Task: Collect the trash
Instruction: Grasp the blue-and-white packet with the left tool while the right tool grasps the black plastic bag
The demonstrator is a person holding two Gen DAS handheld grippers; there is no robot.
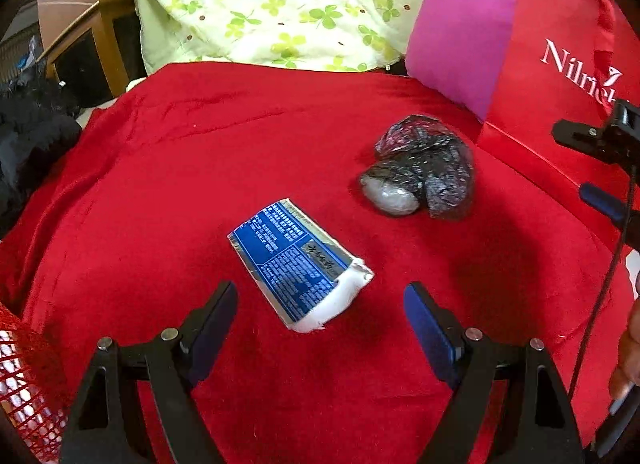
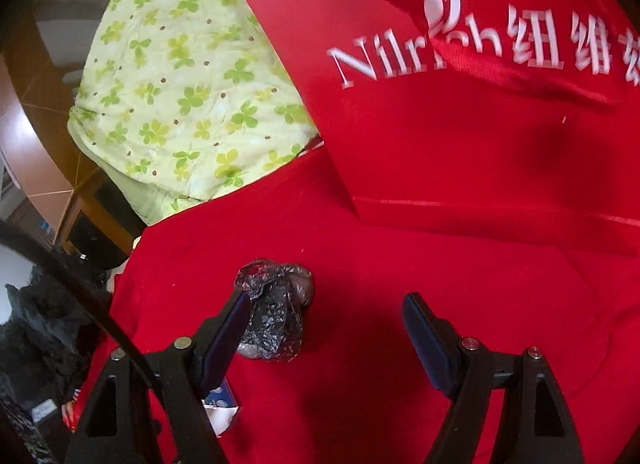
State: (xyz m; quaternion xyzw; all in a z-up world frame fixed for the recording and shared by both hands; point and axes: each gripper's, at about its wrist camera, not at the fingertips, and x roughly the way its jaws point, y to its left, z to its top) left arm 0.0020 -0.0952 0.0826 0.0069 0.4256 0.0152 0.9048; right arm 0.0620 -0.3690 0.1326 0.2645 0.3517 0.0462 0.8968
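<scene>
Fingers of the left tool [image 1: 320, 300] stand spread wide at the bottom of the left wrist view, gripping nothing, with a flattened blue-and-white wrapper [image 1: 298, 262] lying on the red cloth [image 1: 168, 168] just ahead of them and partly between the tips. Its torn white end points toward the right-hand finger. A red mesh basket [image 1: 24, 380] shows at the lower left edge, and part of a person's hand [image 1: 628, 348] at the lower right.

Further out and to the right sits a crumpled dark plastic bag [image 1: 424, 168] (silvery at its near end), well apart from the wrapper. In the right wrist view the right tool [image 2: 324, 324] is likewise spread wide and empty; that same crumpled bag [image 2: 276, 312] lies just beside its left-hand finger, whether touching it I cannot tell. A corner of the blue wrapper [image 2: 222, 396] peeks out beneath that finger.

Beyond the bag stands a red paper shopping bag [image 1: 552, 76] with white lettering, on the right, its base on the cloth. A magenta cushion [image 1: 460, 32] leans just behind it, and a pale green clover-print quilt [image 1: 280, 0] is heaped at the back. Dark fabric [image 1: 28, 144] lies at the far left, beside a wooden chair frame [image 1: 108, 24].
</scene>
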